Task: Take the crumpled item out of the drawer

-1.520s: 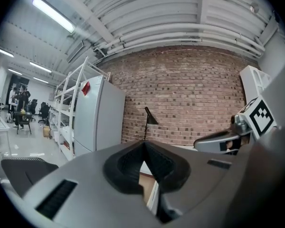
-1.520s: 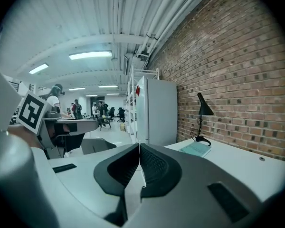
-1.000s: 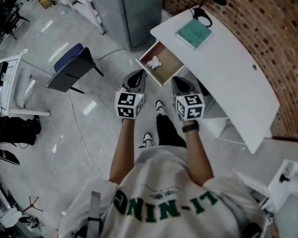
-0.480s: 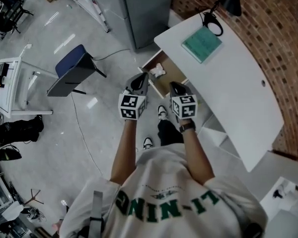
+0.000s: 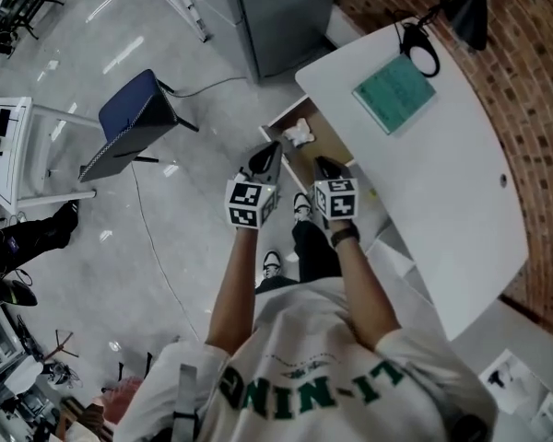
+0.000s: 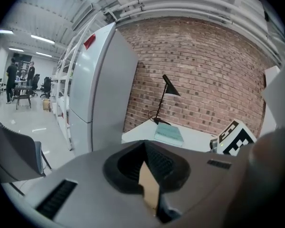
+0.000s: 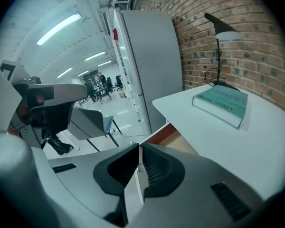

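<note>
Head view: crumpled item [image 5: 298, 133] in drawer [image 5: 326, 144] | gripper views: left claw [image 6: 145, 145], right claw [image 7: 139, 147] both together

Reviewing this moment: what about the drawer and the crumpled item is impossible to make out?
- Head view: the crumpled item is too small to tell paper from cloth.
- Head view: the right tongs cover part of the drawer.
- Left gripper view: the left tongs, shut, block drawer and item entirely.
- Right gripper view: only the drawer's rim shows; the tongs' body hides the item.
</note>
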`<state>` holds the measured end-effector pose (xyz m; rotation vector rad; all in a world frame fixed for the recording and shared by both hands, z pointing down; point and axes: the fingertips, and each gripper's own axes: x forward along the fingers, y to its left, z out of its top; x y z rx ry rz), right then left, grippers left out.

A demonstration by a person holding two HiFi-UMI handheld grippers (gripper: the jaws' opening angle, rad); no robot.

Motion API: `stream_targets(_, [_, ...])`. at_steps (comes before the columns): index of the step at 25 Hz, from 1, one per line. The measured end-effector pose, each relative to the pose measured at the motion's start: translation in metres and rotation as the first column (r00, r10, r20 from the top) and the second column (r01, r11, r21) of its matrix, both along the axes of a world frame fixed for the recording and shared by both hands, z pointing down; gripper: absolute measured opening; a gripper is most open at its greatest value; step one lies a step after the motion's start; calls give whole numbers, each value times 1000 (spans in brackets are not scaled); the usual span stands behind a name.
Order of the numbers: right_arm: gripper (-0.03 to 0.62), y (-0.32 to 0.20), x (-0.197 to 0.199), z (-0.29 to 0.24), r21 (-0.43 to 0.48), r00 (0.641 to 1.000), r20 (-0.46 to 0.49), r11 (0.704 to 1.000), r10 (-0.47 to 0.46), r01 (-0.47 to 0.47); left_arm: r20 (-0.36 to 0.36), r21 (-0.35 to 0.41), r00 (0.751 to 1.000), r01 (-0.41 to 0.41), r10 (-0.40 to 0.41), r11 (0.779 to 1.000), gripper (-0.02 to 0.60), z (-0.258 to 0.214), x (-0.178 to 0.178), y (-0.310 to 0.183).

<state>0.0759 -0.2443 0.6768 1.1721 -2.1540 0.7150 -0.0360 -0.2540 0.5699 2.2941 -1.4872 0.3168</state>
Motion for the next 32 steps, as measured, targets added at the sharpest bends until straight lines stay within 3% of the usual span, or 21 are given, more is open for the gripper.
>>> stream_targets(11, [6,-50,-27,105,-111,996,-65,992,-62,55,-15,-87,999,49,-50,995,-3,87,-32,-45])
stream_targets(20, [8,-83,-30,177,-154,992,-124,988,-34,14,-3,-108,1000,-18,18,994,-3,149,-38,-77])
stream_targets(21, [18,-87,-28,188,-156,991,-130,988,-27,7,-5,-124,1000,-28,28,992,-3,156,-37,-78])
stream_targets(23, [102,-92,-26,203,-183,991,-134,983,-9,-16,-16,-138,999,-37,35,990,-3,169,-37,-82])
stream_targets(26, [133,-99,-17,232,-201,987,-161,978,24,-56,-22,-120,999,-48,45,992,-3,187,-40,-90])
stream_targets(32, [202,-113,-9,277,-182,979,-205,982,12,-50,-8,-143,997,-82,82,986,-3,214,-45,-94])
